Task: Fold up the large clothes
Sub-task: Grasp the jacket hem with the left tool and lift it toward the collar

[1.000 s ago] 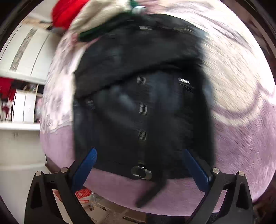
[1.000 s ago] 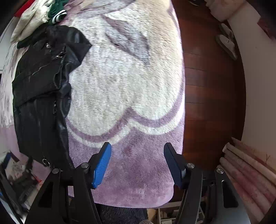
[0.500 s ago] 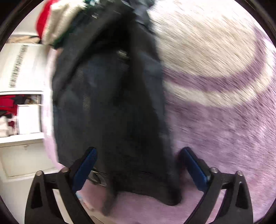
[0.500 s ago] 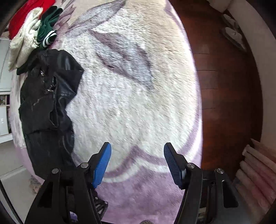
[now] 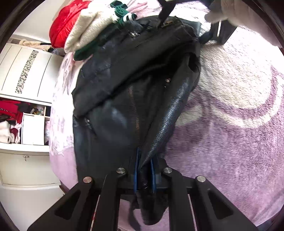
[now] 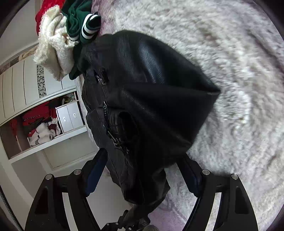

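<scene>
A black leather jacket (image 5: 124, 110) lies on a fluffy purple and white blanket (image 5: 230, 124), zip facing up. My left gripper (image 5: 144, 170) is shut on the jacket's near edge, with its blue pads pinching a fold of leather. In the right wrist view the jacket (image 6: 150, 99) fills the middle. My right gripper (image 6: 144, 172) straddles a bunched part of it, its jaws wide and opening, and its pads are not pressing on the leather. The right gripper (image 5: 219, 33) and a gloved hand (image 5: 236, 12) also show at the jacket's far end in the left wrist view.
A pile of red, cream fleece and green striped clothes (image 5: 92, 26) sits just beyond the jacket. The same pile of clothes (image 6: 71, 26) shows in the right wrist view. A white wardrobe (image 5: 23, 74) with open shelves stands past the blanket's left edge.
My left gripper has gone from wide open to shut on the jacket's near edge. My right gripper has swung down from over bare blanket to the jacket's far end and opened wider.
</scene>
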Tool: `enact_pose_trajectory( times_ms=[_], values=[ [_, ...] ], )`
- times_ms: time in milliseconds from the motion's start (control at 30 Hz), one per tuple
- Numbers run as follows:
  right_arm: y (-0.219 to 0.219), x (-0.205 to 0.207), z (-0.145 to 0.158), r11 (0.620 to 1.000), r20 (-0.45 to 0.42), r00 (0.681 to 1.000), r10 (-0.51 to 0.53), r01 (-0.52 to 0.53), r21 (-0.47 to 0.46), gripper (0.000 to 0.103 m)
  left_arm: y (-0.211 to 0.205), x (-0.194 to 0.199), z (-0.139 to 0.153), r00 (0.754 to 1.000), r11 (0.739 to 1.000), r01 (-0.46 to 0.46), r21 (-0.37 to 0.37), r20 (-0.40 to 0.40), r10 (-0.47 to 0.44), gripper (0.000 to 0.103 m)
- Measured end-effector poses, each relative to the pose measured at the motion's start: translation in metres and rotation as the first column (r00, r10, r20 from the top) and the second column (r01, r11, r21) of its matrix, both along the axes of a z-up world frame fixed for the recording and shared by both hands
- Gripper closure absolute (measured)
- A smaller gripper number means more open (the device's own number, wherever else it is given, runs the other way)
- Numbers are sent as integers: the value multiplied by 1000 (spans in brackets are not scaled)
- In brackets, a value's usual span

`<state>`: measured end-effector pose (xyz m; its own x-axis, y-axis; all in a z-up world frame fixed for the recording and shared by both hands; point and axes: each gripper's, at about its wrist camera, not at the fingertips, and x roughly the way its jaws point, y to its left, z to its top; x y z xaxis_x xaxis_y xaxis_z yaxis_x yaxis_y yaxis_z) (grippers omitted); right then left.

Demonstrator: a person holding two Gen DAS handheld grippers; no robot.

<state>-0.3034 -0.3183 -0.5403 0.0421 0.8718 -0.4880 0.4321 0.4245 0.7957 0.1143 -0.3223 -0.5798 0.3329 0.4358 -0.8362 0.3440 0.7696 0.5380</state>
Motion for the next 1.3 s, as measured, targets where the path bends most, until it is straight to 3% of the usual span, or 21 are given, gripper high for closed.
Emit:
enact_pose_trajectory(
  times_ms=[100, 133, 200, 333, 533, 900, 1000, 1167, 1267, 1300],
  values=[
    [24, 3, 0, 1000, 8, 1000, 19, -19, -17, 26, 14, 12, 3, 1000, 1000, 1, 1, 11, -1, 94],
    [32, 4, 2, 999, 8, 1000, 26, -25, -38, 45, 19, 14, 2, 1000, 1000, 2, 8, 17, -2, 94],
    [43, 2, 1, 999, -4, 1000, 7, -7, -38, 68, 35, 24, 3, 1000, 1000, -12, 1, 19, 12, 94],
    [52, -7, 17, 997, 2, 998, -62, 62, -41, 82, 52, 30, 11, 999, 999, -40, -23, 22, 40, 94],
    [80, 5, 71, 994, 31, 996, -78, 80, -78, 85, 63, 21, 34, 998, 997, -48, -62, 44, 51, 94],
    [167, 50, 162, 985, 95, 995, -14, 30, -172, 85, 168, 45, 85, 987, 977, -113, -184, 91, 131, 94],
    [206, 72, 179, 975, 91, 996, 20, 1, -224, 85, 207, 59, 84, 980, 954, -171, -248, 61, 191, 93],
    [294, 116, 172, 919, 33, 989, 143, -121, -375, 85, 283, 86, 56, 944, 870, -323, -372, -58, 326, 92],
    [350, 138, 151, 852, -32, 973, 229, -216, -478, 85, 333, 96, 23, 901, 785, -432, -444, -169, 400, 87],
    [370, 143, 143, 821, -59, 963, 263, -256, -510, 83, 348, 97, 11, 879, 745, -475, -468, -215, 426, 82]
  ],
)
